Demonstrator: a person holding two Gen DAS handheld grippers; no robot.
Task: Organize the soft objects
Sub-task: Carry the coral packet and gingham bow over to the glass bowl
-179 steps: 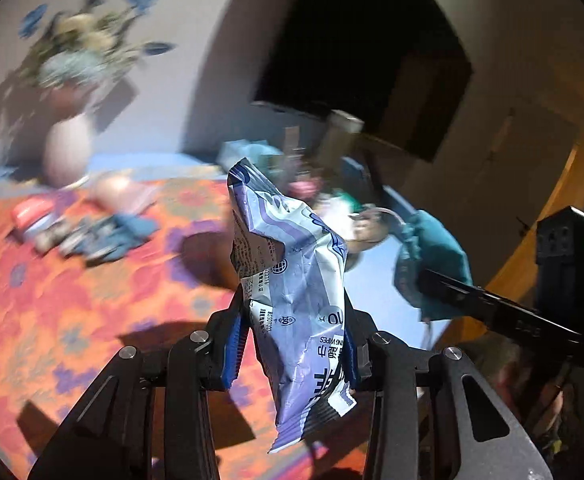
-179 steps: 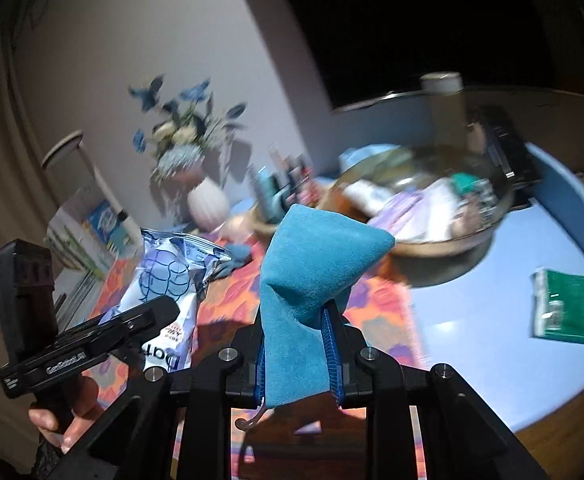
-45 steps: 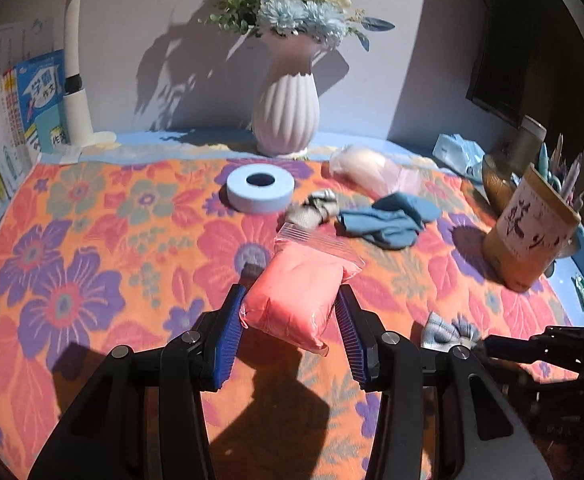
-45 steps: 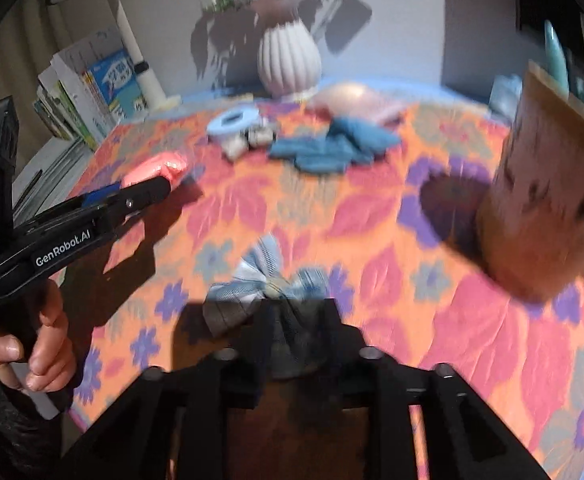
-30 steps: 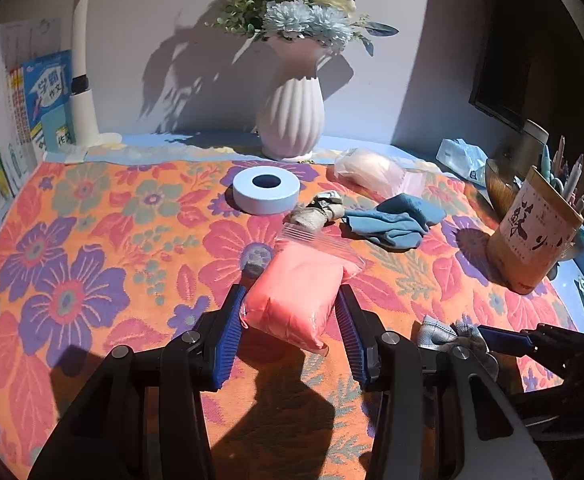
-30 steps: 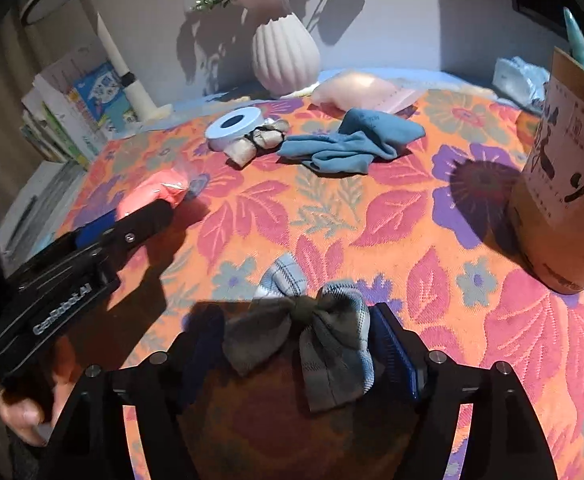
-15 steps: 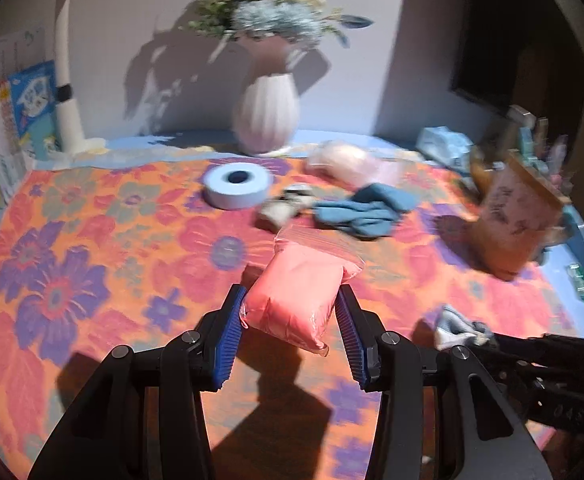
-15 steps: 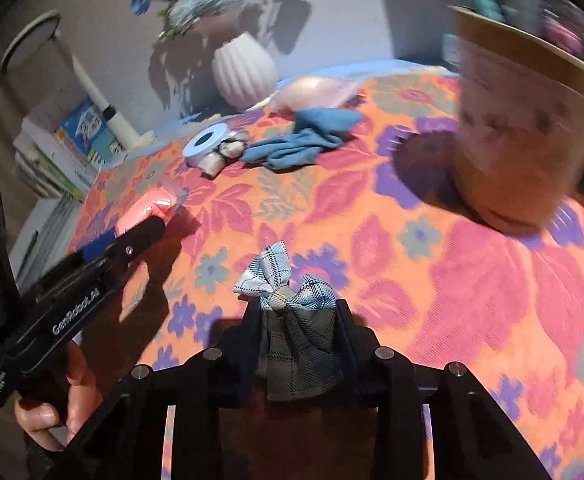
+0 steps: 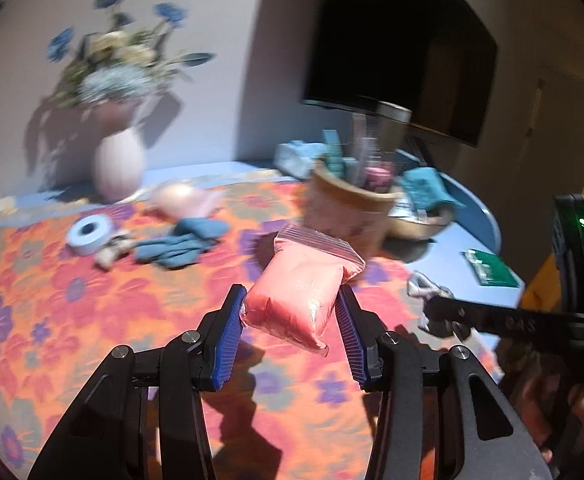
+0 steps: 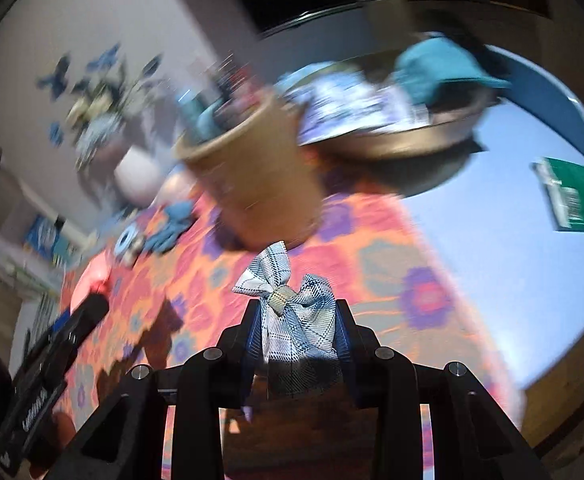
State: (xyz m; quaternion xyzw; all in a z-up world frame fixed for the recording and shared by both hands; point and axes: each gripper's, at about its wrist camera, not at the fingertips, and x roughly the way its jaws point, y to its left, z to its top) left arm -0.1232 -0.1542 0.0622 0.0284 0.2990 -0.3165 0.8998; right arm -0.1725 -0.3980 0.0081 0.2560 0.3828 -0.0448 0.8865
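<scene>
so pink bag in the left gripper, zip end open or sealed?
Cannot tell. The pink bag is clamped in the left gripper, zip strip pointing away; the strip looks flat, but blur hides the seal.

Two grippers are counted, the left gripper point(image 9: 290, 320) and the right gripper point(image 10: 297, 330). One pink bag point(image 9: 297, 298), one plaid bow point(image 10: 292, 304), one vase point(image 9: 118, 168), one tape roll point(image 9: 88, 234), one brown cup point(image 9: 347, 210) and one bowl point(image 10: 407, 140) are seen.
</scene>
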